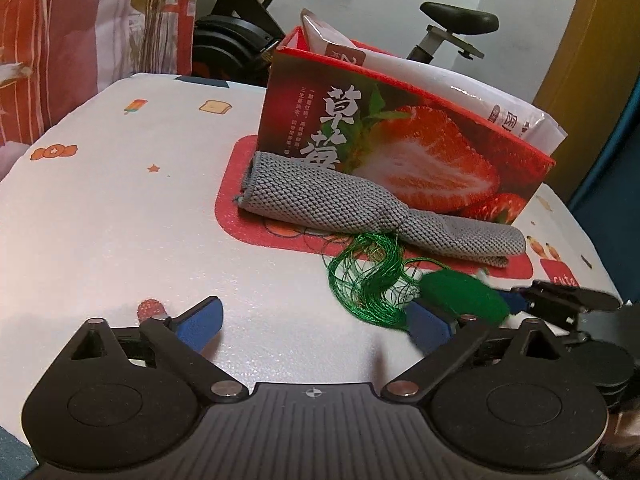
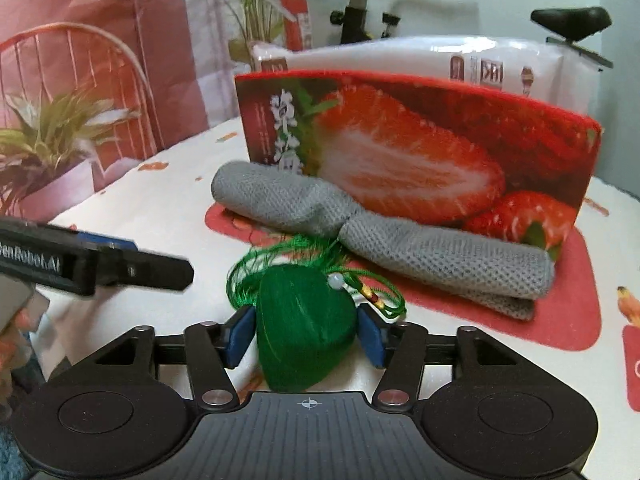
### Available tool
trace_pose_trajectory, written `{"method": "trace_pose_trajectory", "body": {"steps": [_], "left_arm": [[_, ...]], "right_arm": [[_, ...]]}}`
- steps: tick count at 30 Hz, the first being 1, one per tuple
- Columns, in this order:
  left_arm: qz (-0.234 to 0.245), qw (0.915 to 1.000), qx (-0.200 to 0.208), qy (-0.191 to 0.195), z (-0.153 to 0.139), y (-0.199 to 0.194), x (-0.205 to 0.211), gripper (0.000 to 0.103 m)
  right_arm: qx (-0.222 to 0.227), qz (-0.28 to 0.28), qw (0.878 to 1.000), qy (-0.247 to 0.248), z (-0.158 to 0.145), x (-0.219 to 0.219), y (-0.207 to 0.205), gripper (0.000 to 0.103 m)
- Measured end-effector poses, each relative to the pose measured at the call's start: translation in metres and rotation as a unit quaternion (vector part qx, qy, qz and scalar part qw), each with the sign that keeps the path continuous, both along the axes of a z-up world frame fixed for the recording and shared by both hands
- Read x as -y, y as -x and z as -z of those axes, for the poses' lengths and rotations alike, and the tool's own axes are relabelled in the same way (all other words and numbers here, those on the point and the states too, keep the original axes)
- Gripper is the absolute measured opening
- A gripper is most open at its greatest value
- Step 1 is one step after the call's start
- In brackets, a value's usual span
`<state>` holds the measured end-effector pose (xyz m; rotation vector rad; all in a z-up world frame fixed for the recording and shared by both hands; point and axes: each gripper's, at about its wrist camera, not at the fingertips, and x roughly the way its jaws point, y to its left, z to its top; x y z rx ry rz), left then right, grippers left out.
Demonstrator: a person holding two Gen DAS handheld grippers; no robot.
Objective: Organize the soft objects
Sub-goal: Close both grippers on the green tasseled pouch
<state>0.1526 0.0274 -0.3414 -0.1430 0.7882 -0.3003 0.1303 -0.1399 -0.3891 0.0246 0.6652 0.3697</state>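
Between the right gripper's blue pads sat a green heart-shaped sachet, with both pads pressed against its sides. No earlier view existed to show movement. Its green tassel threads trailed loose onto the white printed tablecloth, and a pale bead and a small red-and-gold knot sat near the sachet's top. Beside it, the left gripper hovered low over the cloth with its jaws spread wide and nothing held; its right finger stood just next to the sachet. Both grippers pointed downward at a slant. Beyond the tassel, a rolled grey mesh cloth lay across a red mat, touching the front of a red strawberry-printed box. Large Chinese characters ran down the box's front. White plastic packets stuck up out of the box, their print too small to read. The word "cute" appeared on a red patch of tablecloth. An exercise bike stood behind the table.
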Motion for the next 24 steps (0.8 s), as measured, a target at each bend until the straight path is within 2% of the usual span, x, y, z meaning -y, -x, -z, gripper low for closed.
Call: {"method": "trace_pose_trajectory", "body": {"steps": [5,8,10,12,16,18,20,22,24], "left_arm": [[0.007,0.9997,-0.014,0.02,-0.001,-0.006,0.006,0.088],[0.026,0.9989,-0.018,0.036,-0.004,-0.011,0.015,0.083],[0.04,0.9981,-0.019,0.044,-0.007,-0.014,0.023,0.081],[0.057,0.9968,-0.024,0.051,-0.008,-0.017,0.033,0.078],[0.097,0.993,-0.034,0.058,-0.009,-0.021,0.058,0.07],[0.108,0.9909,-0.046,0.065,-0.006,-0.023,0.068,0.069],[0.115,0.9893,-0.058,0.07,-0.001,-0.027,0.077,0.066],[0.119,0.9888,-0.061,0.065,0.005,-0.029,0.085,0.058],[0.121,0.988,-0.065,0.07,0.01,-0.03,0.088,0.056]], "right_arm": [[-0.005,0.02,0.999,-0.028,-0.002,0.017,0.01,0.056],[-0.005,0.023,0.999,-0.042,-0.005,0.024,0.014,0.068],[-0.005,0.023,0.999,-0.04,-0.007,0.026,0.016,0.07],[-0.007,0.025,0.999,-0.037,-0.008,0.028,0.017,0.068],[-0.014,0.026,0.999,-0.043,-0.006,0.033,0.018,0.054],[-0.016,0.021,0.999,-0.043,-0.004,0.031,0.019,0.052],[-0.016,0.015,0.999,-0.036,-0.003,0.028,0.02,0.051],[-0.014,0.012,0.999,-0.03,-0.002,0.027,0.021,0.05],[-0.014,0.012,0.999,-0.035,-0.001,0.028,0.021,0.049]]}}
